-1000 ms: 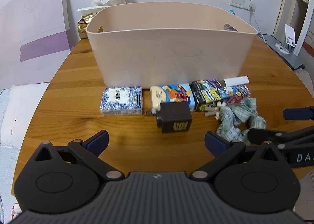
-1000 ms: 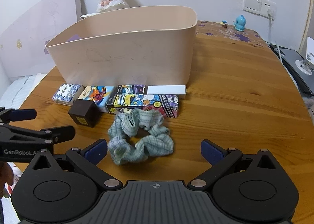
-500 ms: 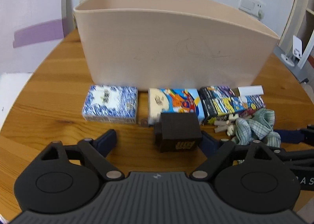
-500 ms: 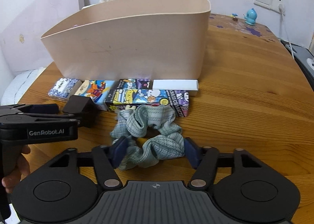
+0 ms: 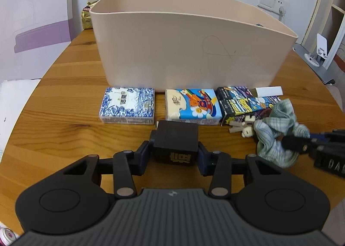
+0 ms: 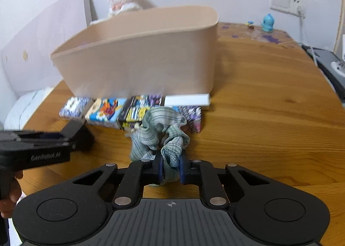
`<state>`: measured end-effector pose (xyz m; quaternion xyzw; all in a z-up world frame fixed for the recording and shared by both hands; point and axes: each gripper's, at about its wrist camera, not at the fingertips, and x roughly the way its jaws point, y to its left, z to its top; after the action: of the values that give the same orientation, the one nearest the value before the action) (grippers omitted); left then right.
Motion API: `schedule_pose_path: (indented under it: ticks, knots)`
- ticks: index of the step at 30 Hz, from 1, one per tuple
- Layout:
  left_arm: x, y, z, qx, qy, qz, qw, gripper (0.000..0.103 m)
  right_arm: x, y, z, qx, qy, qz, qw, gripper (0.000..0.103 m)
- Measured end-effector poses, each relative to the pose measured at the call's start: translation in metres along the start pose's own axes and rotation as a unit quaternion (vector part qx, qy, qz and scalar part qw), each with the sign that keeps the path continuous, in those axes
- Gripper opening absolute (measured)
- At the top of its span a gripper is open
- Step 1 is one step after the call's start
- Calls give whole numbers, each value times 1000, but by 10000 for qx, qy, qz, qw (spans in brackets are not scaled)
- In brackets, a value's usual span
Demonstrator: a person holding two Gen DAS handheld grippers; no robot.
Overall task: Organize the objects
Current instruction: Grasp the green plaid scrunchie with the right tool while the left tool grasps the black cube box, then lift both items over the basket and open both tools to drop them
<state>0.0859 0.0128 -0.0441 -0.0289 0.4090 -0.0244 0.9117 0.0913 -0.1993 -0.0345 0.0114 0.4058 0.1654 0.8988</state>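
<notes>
Left wrist: left tool (image 5: 175,155) just finished closing, now pinching black cube (image 5: 175,141) on tabletop (image 5: 64,133), just in front of cartoon tissue pack (image 5: 193,106) and beige bin (image 5: 189,41).

Right wrist: right tool (image 6: 170,169) just finished closing, now pinching green plaid scrunchie (image 6: 160,131), lying against the colourful boxes (image 6: 140,110) by the bin.

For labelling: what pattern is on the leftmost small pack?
Blue-and-white floral print on the leftmost pack; clearest in the left wrist view.
</notes>
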Motion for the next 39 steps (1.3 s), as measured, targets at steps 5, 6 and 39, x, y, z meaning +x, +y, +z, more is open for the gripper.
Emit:
schedule_pose_path:
  ticks: [5,6,39]
  knots:
    - [-28,5,3,15,-196,-90,9998,46,-29,-5,11,155,-388,84,9991,12]
    - [-34,7,5,10,-253,-101,9996,46,-35,-5,14,153,-485,66,9987,12]
    - [48,-1,138,519,-179,525,9971,47,55,6,139,-322,-305,-586,9973,17]
